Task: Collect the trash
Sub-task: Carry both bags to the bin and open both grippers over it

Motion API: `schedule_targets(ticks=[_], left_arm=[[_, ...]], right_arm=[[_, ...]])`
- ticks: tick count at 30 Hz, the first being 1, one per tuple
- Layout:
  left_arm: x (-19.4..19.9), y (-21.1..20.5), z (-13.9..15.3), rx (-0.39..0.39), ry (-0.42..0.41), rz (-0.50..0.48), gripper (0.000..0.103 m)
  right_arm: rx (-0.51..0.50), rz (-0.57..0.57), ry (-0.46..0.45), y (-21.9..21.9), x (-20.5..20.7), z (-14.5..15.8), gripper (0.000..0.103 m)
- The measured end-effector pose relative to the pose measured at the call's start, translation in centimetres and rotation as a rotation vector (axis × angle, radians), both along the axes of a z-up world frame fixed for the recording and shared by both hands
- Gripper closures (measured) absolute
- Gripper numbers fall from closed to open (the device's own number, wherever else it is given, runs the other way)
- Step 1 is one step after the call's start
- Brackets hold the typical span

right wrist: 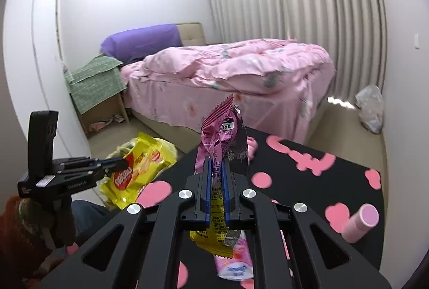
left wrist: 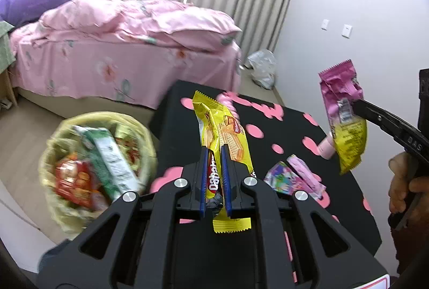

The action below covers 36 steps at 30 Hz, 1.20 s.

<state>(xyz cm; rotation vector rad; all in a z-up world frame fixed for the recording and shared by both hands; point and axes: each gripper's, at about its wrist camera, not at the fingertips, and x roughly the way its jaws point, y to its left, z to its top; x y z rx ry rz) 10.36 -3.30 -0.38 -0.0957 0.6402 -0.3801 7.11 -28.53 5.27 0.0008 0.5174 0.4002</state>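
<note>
My left gripper (left wrist: 214,154) is shut on a yellow wafer wrapper (left wrist: 225,133) and holds it above the black table with pink spots (left wrist: 268,117). It also shows in the right wrist view (right wrist: 139,168), by the left gripper (right wrist: 122,164). My right gripper (right wrist: 215,163) is shut on a pink and yellow wrapper (right wrist: 222,133), held above the table (right wrist: 308,181). It also shows in the left wrist view (left wrist: 343,114), in the right gripper (left wrist: 354,103). A yellow-lined bin (left wrist: 48,160) with several wrappers stands on the floor left of the table.
Loose wrappers (left wrist: 292,179) and a pink tube (left wrist: 327,148) lie on the table; the tube (right wrist: 359,222) and a pink packet (right wrist: 236,262) show in the right wrist view. A pink bed (left wrist: 120,52) stands behind. A plastic bag (left wrist: 262,66) lies by the curtain.
</note>
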Motion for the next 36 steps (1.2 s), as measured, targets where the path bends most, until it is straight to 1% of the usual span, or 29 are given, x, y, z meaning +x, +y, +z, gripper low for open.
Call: schedule_targets(ticks=[5,11,16,22,27,30,34,36], left_arm=[[-0.7,3.7,1.0,0.0,-0.027,0.06,0.094],[-1.7,7.8,1.1,-0.013,-0.039,0.132,0.094],[-1.8,11.6,0.6,-0.011,-0.033,0.213,0.094],[-0.9,15.8,-0.4,0.006,-0.017,0.317,0.094],[1.1,17.0,-2.3,0.029,0.02,0.341,0.094],[2.6,17.2,-4.0,0.051,0.046,0.341,0.094],[4.7,17.9,-6.8,0.048,0.106,0.342,0.093],[5.7,18.2,-8.0,0.043,0.135,0.338,0.093]], right_arm=[[-0.018,0.051,-0.018,3.0,-0.4,0.7,0.094],[-0.03,0.12,-0.011,6.7,0.2,0.8,0.094],[-0.04,0.174,0.008,9.6,1.3,0.3,0.094],[-0.006,0.227,0.068,12.2,4.3,-1.0,0.094],[-0.005,0.282,0.109,15.7,8.2,-2.8,0.094],[-0.006,0.332,0.145,18.8,10.8,-4.3,0.094],[-0.047,0.419,0.229,23.4,14.1,-7.9,0.094],[-0.123,0.442,0.301,26.0,16.0,-10.8,0.094]])
